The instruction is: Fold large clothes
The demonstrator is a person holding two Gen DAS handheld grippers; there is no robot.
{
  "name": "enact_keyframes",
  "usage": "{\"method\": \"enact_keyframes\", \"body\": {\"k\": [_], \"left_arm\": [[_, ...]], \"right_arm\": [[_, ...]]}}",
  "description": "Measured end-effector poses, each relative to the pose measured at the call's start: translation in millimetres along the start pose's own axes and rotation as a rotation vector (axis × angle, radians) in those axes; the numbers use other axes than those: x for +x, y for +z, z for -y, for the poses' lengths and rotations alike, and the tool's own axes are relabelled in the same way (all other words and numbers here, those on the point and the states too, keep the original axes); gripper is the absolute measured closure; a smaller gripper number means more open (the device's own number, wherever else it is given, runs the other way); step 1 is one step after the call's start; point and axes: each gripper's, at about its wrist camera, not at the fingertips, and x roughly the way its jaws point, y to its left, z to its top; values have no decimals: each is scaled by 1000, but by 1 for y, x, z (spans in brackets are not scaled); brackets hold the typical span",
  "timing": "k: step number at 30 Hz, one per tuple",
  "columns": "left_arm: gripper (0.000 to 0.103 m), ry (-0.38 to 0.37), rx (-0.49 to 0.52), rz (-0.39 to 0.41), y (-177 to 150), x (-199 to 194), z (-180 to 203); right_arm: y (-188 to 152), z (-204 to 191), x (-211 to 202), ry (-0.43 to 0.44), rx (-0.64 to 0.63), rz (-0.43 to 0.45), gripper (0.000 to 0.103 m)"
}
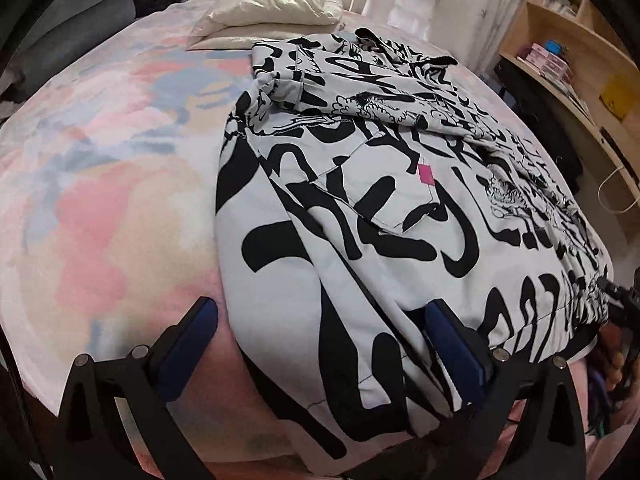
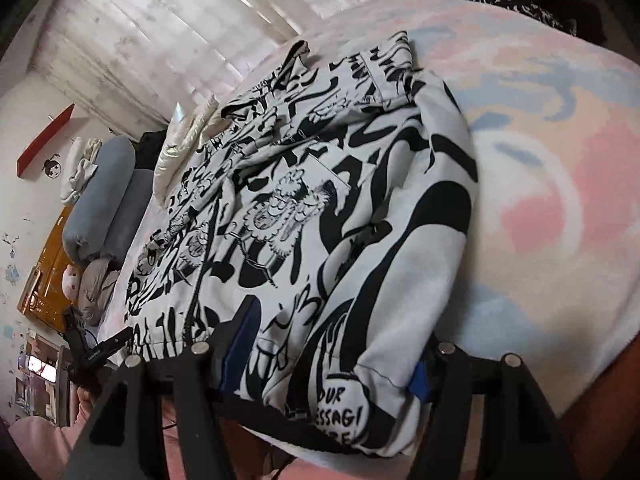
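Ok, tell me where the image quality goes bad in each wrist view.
Left wrist view: fisheye bulges the bed into a dome, corners vignette black, pillow shows glare. Right wrist view: curtain is overexposed and smeared, horizon tilted; the printed garment stays fairly sharp, near gripper fingers are dark and soft.

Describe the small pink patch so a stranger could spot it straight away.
Start at the pastel bedspread and find the white garment with bold black graphics lying on it. Near the garment's middle, at the top corner of a stitched pocket, sits the pink patch. It is the only coloured spot on the otherwise black-and-white cloth.
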Motion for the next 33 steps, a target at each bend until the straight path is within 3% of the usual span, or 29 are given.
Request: {"method": "enact_keyframes", "body": {"k": [2, 4, 6, 7, 9, 10, 12, 16, 18, 23, 24, 25, 26, 27, 33], "left_arm": [[2, -1, 3, 0, 1, 1, 1], [8, 5, 3, 2, 2, 2, 2], [22, 3, 24, 3, 2, 0, 7], [27, 1, 33, 3, 2, -1, 10], [45, -21, 44, -2, 1, -3, 13], [50, -29, 41, -6, 1, -3, 14], [51, -43, 20, -16, 3, -4, 12], [51, -78, -30, -32, 5, -3, 6], [42, -85, -37, -32, 4, 1, 5], [34, -77, -37, -33, 6, 9, 11], [38, -73, -35, -33, 7, 9, 13], [49, -91, -31, -17, 8, 7, 15], [80, -109, -33, -3, 10, 4, 16], [91, -125, -45, -4, 12, 3, 17], [98, -156, -173, 88, 24, -19, 23]], "right_arm": [[0, 0, 3, 2, -3, 6, 39], [-1, -2, 6, -4, -8, 8, 39], [-1, -2, 6, -14, -17, 13, 44], [-1, -2, 5, -21, -22, 16, 48], [-1, -2, 4, -38, -27, 23, 71], [0, 1, 3, -33, -21, 26, 75], [1, 1, 0, -17, -13, 34, 83], [5, -7, -1, -24, -51, 33, 83], [6, -6, 2, -22, -52, 22, 83], [5, 1, 10, -8, -21, 1, 80], [5, 0, 12, -14, -26, -1, 80], [6, -1, 13, -16, -26, -1, 80], [6, -1, 14, -19, -27, -2, 80], [7, -3, 15, -22, -32, 0, 82], [13, -18, 0, -33, -43, 46, 89]]}}
